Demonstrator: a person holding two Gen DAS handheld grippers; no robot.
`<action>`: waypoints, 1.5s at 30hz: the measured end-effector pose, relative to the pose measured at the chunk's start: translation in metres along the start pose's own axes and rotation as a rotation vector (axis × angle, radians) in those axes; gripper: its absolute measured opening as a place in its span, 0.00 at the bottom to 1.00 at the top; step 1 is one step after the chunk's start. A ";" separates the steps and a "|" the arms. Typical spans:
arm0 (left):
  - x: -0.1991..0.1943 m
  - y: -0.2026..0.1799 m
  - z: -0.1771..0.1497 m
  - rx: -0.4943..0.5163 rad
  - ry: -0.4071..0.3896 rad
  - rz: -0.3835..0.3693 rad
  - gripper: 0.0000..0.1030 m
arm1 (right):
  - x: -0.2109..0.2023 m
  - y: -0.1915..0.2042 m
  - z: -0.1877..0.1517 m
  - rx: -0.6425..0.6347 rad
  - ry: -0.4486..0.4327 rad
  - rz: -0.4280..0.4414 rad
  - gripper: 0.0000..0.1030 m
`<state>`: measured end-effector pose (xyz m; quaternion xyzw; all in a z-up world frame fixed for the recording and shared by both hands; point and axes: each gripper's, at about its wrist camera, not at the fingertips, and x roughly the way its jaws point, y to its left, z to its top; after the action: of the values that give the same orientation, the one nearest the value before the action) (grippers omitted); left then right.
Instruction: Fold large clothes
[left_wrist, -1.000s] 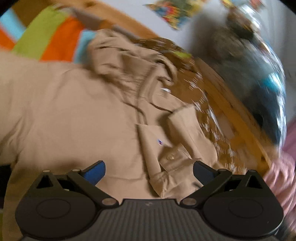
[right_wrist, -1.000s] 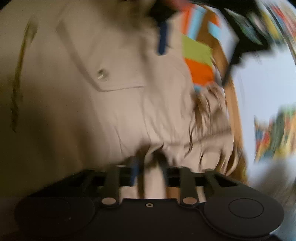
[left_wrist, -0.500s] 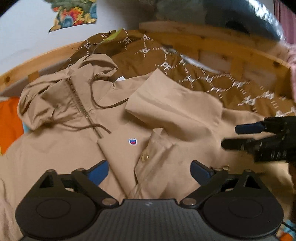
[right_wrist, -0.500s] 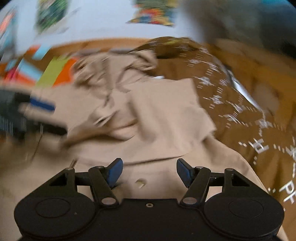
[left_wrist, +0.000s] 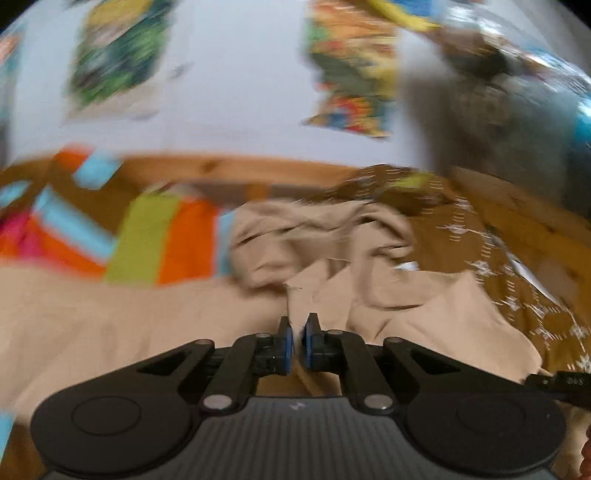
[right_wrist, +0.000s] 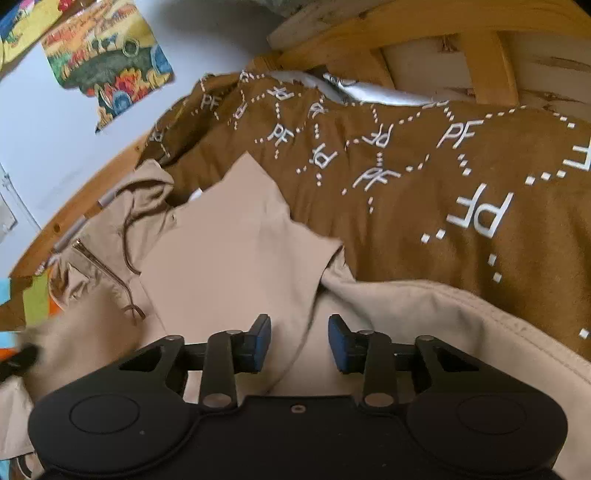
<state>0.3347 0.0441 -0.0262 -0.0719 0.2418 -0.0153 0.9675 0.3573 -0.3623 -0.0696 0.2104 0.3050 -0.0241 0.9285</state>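
a beige hooded jacket (right_wrist: 229, 236) lies spread on a bed, hood toward the wooden bed frame (right_wrist: 369, 33), body running back under both tools. the left gripper (left_wrist: 298, 343), jaws just closed, pinches a fold of it. the right gripper (right_wrist: 298, 341), narrowing but still parted, sits over the folded sleeve. a brown patterned blanket (right_wrist: 424, 177) lies beside; posters (right_wrist: 110, 55) hang on the wall.

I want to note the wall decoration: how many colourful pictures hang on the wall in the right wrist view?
2. One large picture hangs at the upper left, above the brown patterned cloth. A second picture shows only partly in the top left corner. Others may lie outside the frame.
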 end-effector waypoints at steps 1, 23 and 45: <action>0.002 0.014 -0.006 -0.042 0.060 0.000 0.14 | -0.002 0.001 -0.001 -0.009 -0.008 -0.001 0.35; 0.057 0.074 -0.048 -0.211 0.323 -0.104 0.10 | 0.004 0.033 0.015 -0.400 -0.063 -0.142 0.50; 0.027 0.045 -0.060 0.004 0.358 0.197 0.51 | 0.031 0.083 -0.008 -0.776 -0.023 -0.212 0.41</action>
<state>0.3303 0.0786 -0.0978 -0.0422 0.4158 0.0665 0.9060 0.3926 -0.2815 -0.0620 -0.1885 0.3012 -0.0050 0.9347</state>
